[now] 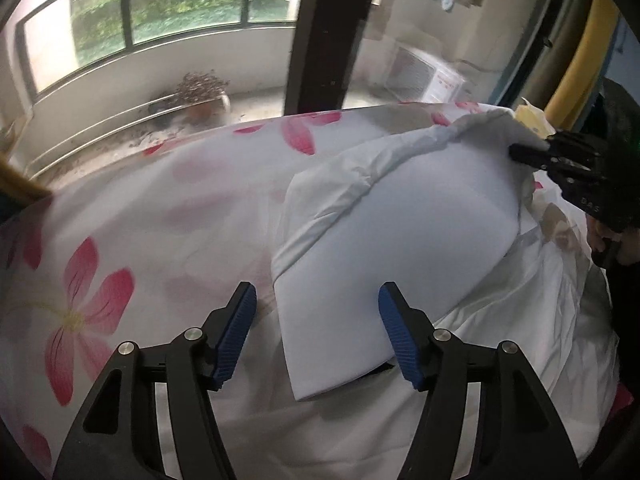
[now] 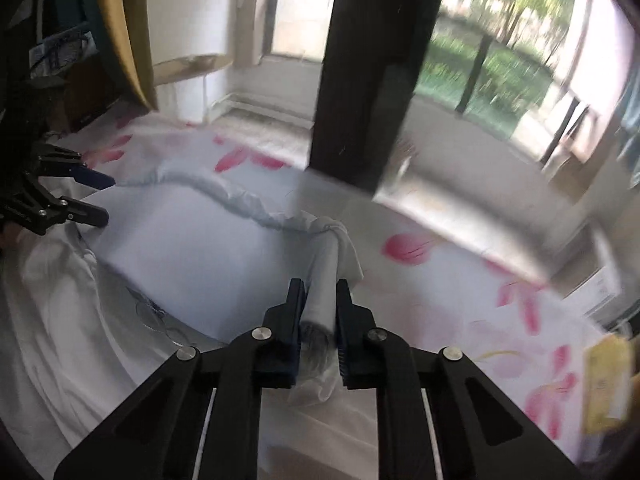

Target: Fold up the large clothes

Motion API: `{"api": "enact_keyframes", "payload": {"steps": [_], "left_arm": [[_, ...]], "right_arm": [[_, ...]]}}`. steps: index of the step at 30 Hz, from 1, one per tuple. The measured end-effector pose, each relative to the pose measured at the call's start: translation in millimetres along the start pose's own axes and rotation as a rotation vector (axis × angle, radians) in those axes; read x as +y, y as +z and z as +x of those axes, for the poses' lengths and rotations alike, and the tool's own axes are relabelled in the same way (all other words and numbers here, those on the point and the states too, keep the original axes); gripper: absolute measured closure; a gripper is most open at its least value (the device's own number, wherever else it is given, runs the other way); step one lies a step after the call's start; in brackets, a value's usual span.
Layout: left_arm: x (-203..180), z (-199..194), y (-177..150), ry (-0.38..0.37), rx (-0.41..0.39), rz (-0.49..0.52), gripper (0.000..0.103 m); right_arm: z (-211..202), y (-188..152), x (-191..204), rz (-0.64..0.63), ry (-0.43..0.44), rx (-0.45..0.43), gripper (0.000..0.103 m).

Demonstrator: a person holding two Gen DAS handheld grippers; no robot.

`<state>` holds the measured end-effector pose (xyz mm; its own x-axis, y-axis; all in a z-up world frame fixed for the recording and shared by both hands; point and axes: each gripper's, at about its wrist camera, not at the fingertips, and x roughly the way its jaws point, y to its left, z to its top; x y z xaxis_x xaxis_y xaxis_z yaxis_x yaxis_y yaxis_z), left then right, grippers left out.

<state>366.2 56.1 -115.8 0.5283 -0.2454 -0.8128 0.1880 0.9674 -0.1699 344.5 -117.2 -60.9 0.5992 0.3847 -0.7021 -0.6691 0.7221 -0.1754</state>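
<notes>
A bed covered by a white sheet printed with pink flowers [image 1: 100, 280] carried the work, its far edge running along a glazed balcony where a dried potted plant [image 1: 202, 90] and a white air-conditioning unit [image 1: 426, 74] could be seen; a dark upright post [image 1: 320, 32] stood behind that edge, and a yellow curtain [image 2: 128, 32] hung at one side. Nothing was seen lying between the tongs and the cloth. A pale, smooth garment [image 1: 380, 232] was spread on the bed toward its near side, partly folded, with a crumpled, rope-like gathered edge running across its far part. The left gripper [image 1: 318, 332] was held wide open above the garment's near corner, its ribbed blue pads [image 1: 236, 336] clear of the cloth on either side. The right gripper [image 2: 319, 320] was closed narrowly on a bunched roll of the garment's edge, the fabric pinched between its black fingers. More rumpled white fabric [image 1: 560, 320] lay against the bed's near edge. A yellow packet [image 2: 606, 384] was seen blurred at the bed's side.
</notes>
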Motion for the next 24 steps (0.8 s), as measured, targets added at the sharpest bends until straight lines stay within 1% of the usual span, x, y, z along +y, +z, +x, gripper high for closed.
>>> {"api": "enact_keyframes", "payload": {"steps": [1,2,3,4,5,6,7,8,9,10,11,12,13,14,19,20,22,24], "left_arm": [[-0.9,2.2,2.3,-0.009,-0.004,0.013,0.048],[-2.2,3.8,4.2,-0.022,-0.010,0.025,0.051],[-3.7,5.9,6.8,-0.017,-0.014,0.033,0.055],[-5.7,7.0,9.5,-0.008,-0.023,0.046,0.063],[-7.2,7.1,12.5,-0.002,-0.032,0.058,0.068],[-8.0,5.6,15.4,0.007,-0.045,0.067,0.079],[-8.5,2.9,18.3,0.014,-0.060,0.072,0.085],[-9.1,0.3,20.3,0.012,-0.068,0.080,0.086],[-9.6,-2.7,22.3,0.008,-0.080,0.091,0.088],[-10.0,-5.0,24.1,0.008,-0.090,0.100,0.090],[-9.3,-9.6,24.7,0.008,-0.109,0.111,0.091],[-9.2,-12.9,25.4,0.006,-0.123,0.116,0.092],[-8.6,-17.3,25.5,0.006,-0.140,0.123,0.092],[-7.7,-20.0,25.3,0.007,-0.150,0.129,0.092],[-6.0,-33.3,17.5,0.000,-0.205,0.151,0.093],[-6.5,-35.9,14.4,0.002,-0.214,0.152,0.093],[-8.1,-39.1,7.7,-0.004,-0.229,0.159,0.093],[-8.4,-41.0,2.8,-0.016,-0.245,0.162,0.092]], "right_arm": [[-7.2,-3.6,2.8,-0.015,-0.033,-0.016,0.089],[-10.2,-6.1,3.1,-0.023,-0.049,-0.020,0.089],[-11.8,-9.3,4.7,-0.030,-0.054,-0.025,0.089],[-13.0,-14.3,5.7,-0.037,-0.055,-0.022,0.088],[-11.9,-20.1,6.2,-0.040,-0.058,-0.005,0.087],[-10.5,-24.5,4.9,-0.038,-0.046,0.010,0.084],[-9.7,-28.8,3.2,-0.029,-0.026,0.027,0.082],[-10.0,-32.4,0.0,-0.015,-0.001,0.040,0.080],[-10.5,-34.1,-3.3,-0.001,0.023,0.050,0.074],[-10.4,-35.2,-7.8,0.018,0.049,0.060,0.064],[-9.9,-35.7,-13.9,0.043,0.078,0.069,0.059],[-9.0,-35.4,-21.3,0.074,0.109,0.074,0.049],[-7.8,-35.4,-25.3,0.093,0.130,0.076,0.043],[-6.5,-33.4,-34.0,0.121,0.154,0.073,0.041],[11.2,-19.0,-56.0,0.171,0.170,0.072,0.039],[17.8,-16.3,-60.3,0.193,0.199,0.078,0.039],[30.6,-12.4,-61.1,0.225,0.286,0.097,0.039],[39.4,-10.5,-52.7,0.215,0.348,0.109,0.039]]}}
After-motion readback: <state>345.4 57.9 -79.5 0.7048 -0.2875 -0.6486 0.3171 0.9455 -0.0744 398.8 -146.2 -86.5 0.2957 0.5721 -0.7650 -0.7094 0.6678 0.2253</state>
